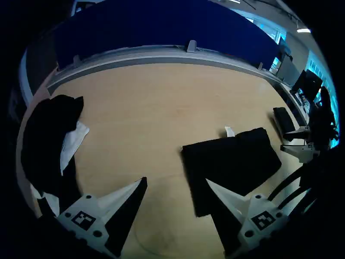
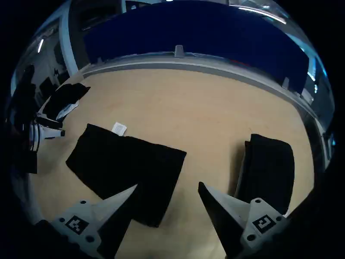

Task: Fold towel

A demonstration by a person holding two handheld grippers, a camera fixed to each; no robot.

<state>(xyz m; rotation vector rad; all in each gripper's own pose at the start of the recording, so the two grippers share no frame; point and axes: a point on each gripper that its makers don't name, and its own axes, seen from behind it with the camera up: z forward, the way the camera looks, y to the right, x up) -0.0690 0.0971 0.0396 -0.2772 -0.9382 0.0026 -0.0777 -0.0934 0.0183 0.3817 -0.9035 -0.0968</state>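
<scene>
A black towel [image 1: 230,166] lies spread flat on the wooden table [image 1: 151,108], with a white tag [image 1: 229,131] at its far edge. My left gripper [image 1: 176,181] is open just left of the towel's near corner, holding nothing. In the right gripper view the same towel [image 2: 125,168] and its tag [image 2: 118,127] sit left of centre. My right gripper [image 2: 168,185] is open over the towel's near right corner, with nothing between its fingers. Each gripper also appears small at the other view's edge: the right gripper [image 1: 285,143] and the left gripper [image 2: 61,130].
A folded black towel [image 2: 267,172] rests at the right of the table. A heap of black and white cloths [image 1: 51,134] lies at the left end. A blue partition [image 1: 164,26] with a grey rail runs along the table's far edge.
</scene>
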